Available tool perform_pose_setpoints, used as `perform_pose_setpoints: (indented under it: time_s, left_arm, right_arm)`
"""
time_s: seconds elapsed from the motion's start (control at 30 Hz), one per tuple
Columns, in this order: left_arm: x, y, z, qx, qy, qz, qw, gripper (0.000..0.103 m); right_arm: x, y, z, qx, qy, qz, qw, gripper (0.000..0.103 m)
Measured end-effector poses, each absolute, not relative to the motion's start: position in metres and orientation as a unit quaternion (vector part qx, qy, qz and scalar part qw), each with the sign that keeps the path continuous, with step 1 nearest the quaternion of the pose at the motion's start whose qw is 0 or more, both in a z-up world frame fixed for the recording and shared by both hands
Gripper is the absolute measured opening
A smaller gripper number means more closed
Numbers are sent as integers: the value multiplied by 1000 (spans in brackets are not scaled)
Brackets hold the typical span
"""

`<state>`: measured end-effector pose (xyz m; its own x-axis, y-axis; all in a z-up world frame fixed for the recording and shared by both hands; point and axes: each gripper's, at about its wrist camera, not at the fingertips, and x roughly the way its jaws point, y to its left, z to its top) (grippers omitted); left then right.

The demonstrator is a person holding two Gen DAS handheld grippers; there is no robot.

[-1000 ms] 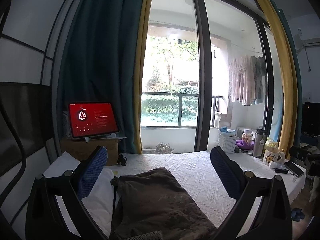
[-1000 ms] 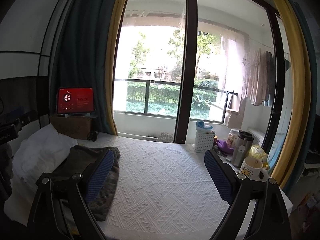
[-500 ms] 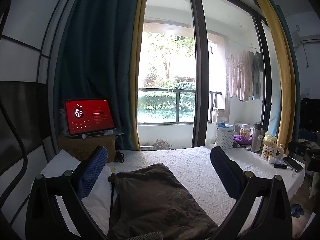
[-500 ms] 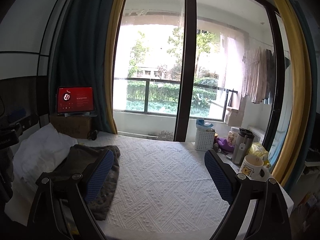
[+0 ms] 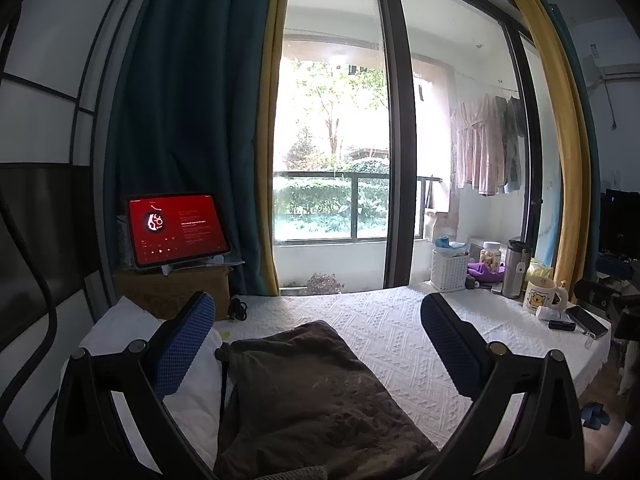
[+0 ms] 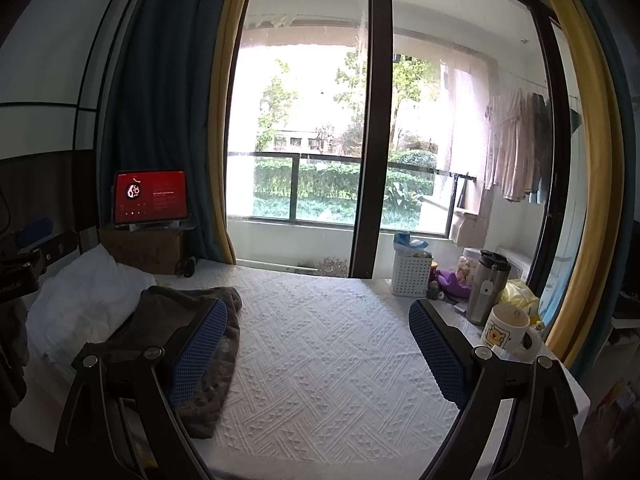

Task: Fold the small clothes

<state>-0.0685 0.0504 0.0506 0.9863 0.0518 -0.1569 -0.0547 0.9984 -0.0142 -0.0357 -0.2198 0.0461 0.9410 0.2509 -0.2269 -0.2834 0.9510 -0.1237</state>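
In the left wrist view, a white pillow (image 5: 120,332) is seen behind and below the left jaw, and a red-lit tablet (image 5: 178,230) is propped on a cardboard box (image 5: 172,290) beyond it. The left gripper (image 5: 318,344) is held with its jaws spread wide, and nothing is gripped. A dark brown garment (image 5: 308,396) is laid between the jaws and nearer than their tips, on the white textured bedspread (image 5: 380,324). Beyond the right jaw, a white basket (image 5: 449,271), a steel tumbler (image 5: 515,268) and a cartoon mug (image 5: 541,297) are lined up along the bed's far right edge.

In the right wrist view, the pillow (image 6: 80,304) is seen left of the left jaw. The garment (image 6: 188,308) is crumpled around and under that jaw, partly hidden by it. The right gripper (image 6: 318,344) is likewise held wide open and empty, with only bare bedspread (image 6: 320,352) between its jaws. The basket (image 6: 412,276), tumbler (image 6: 488,288) and mug (image 6: 505,328) are found just beyond the right jaw.
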Motion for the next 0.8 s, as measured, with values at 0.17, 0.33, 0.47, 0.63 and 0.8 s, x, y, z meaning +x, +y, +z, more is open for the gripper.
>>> perform_pose_setpoints:
  time_s: [0.17,0.33,0.47,0.63,0.8]
  left_arm:
    - [-68,49,50,-8,81,25,996,102]
    - [-67,48,49,-8,82,26,996,102]
    - [-67,47,49,-6,83,25,996,102]
    - [-66,45,48,-3,86,21,996,102]
    - [-65,43,49,-1,86,18,996,102]
  right_arm:
    - [-35,-220,45,-77,106,137,982,94]
    - [-34,-221,43,-77,108,138,981,94]
    - [-35,-221,43,-76,108,138,982,94]
    - [-35,-223,42,-75,109,137,982,94]
    - [-35,-223,41,-75,110,137,982,94]
